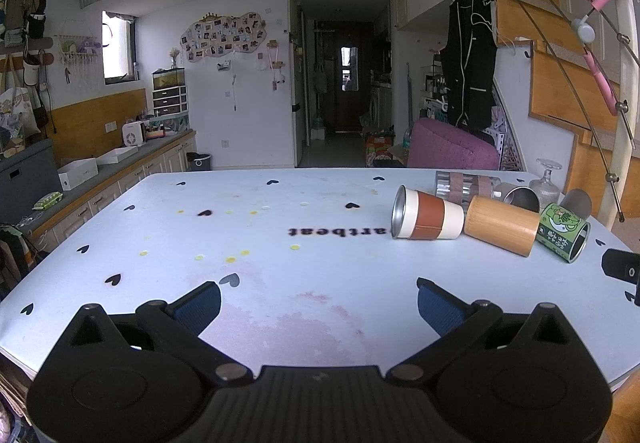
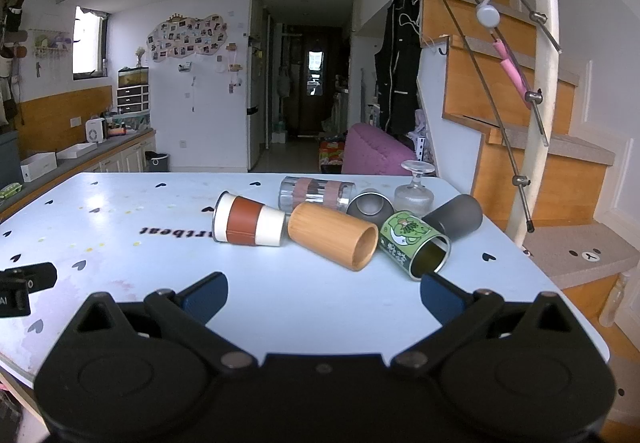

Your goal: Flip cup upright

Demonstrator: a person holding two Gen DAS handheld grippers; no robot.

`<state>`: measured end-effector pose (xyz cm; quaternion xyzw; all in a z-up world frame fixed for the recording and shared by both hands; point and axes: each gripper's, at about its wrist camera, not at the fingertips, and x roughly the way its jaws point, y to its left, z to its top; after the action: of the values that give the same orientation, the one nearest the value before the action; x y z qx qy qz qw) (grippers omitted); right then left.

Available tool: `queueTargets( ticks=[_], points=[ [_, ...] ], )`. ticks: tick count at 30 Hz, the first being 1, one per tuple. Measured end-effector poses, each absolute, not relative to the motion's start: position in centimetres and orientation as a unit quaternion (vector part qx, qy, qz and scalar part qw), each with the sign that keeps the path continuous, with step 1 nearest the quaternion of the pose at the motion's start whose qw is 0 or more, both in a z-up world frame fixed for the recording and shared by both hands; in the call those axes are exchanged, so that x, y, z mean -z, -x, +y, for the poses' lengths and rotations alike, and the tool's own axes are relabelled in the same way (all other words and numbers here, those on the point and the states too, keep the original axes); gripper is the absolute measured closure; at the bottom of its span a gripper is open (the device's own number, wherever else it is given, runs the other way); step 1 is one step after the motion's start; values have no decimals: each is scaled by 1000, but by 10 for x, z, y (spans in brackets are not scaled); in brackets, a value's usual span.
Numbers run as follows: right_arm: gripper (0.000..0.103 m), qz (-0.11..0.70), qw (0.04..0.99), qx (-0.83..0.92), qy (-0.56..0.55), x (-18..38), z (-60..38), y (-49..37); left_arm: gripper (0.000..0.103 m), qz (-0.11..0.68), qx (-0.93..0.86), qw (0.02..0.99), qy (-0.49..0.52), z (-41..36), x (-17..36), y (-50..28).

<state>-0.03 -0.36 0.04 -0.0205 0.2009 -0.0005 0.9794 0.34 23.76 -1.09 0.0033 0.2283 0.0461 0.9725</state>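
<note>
A: Home table, cups down. Both sets of tongs spread wide, nothing between the pads. Your right gripper (image 2: 324,293) hovers low over the pale blue table (image 2: 120,211), w/ the pile just ahead of it; your left gripper (image 1: 319,301) sits well back, pile ahead and off to its right.

B: Which cup is the job?

A: Task doesn't say. Seven vessels, none upright. Nearest to the right tongs: the green frog-print tin cup (image 2: 416,245), on its side, mouth toward you, almost touching the right pad (image 2: 438,297). Beside it, straight ahead, the bamboo cup (image 2: 332,239), also mouth toward you. Left of that, the white cup with brown sleeve (image 2: 250,221), mouth pointing left.

B: And behind?

A: A clear striped glass tumbler (image 2: 316,193), a steel cup (image 2: 370,205), a dark grey cup (image 2: 458,217), all lying, plus a stemmed glass (image 2: 414,189) standing upside down. Contents: interiors that show look empty; grey cup's mouth faces away, can't tell.

B: How do you do it clean?

A: My read: take an outer cup first, bamboo or tin. Come in w/ the right tongs across the body, near the mid, not the rim. They lie packed, probably touching, so lift clear before you rotate, else neighbours roll. Set base down flat, then release. Round bodies slip, so squeeze firm.
</note>
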Motion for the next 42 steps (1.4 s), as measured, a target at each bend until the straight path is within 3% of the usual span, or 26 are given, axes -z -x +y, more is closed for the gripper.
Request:
queueTargets(
  ticks=[42],
  points=[
    [0, 201, 979, 3, 11, 4, -7, -1, 0, 230, -41, 972, -5, 231, 14, -5]
  ],
)
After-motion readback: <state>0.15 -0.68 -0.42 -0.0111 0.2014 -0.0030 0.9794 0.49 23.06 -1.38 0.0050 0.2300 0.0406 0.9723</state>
